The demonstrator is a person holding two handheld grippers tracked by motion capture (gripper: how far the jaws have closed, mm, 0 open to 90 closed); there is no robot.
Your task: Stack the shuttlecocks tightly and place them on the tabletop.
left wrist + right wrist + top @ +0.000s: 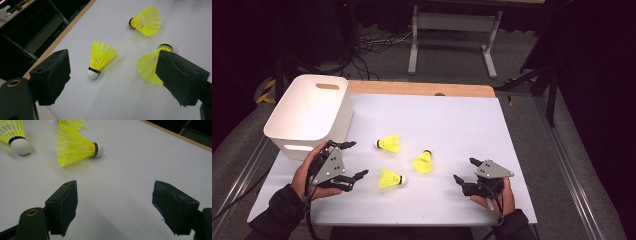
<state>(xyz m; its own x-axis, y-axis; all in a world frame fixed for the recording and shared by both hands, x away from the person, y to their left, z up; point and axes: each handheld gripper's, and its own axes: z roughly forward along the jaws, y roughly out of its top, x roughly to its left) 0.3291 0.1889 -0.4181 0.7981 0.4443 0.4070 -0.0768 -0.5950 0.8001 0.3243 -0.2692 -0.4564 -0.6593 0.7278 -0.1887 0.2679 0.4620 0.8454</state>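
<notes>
Light is falling from overhead onto the white tabletop (452, 125), leaving it bright while the room around is sitting in near darkness. The white bin (307, 112) is glowing slightly overexposed on its inner wall. The yellow shuttlecocks (389, 144) are casting only soft, short shadows. In the gripper views the near black jaws are showing soft and a little out of focus, and the table edges are slanting steeply. The high view is looking mildly grainy.

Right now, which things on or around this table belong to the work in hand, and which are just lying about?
In the job:
three yellow plastic shuttlecocks
white plastic bin with handle slots
left gripper, open
right gripper, open

Lying about:
white metal table frame
black floor cables
</notes>
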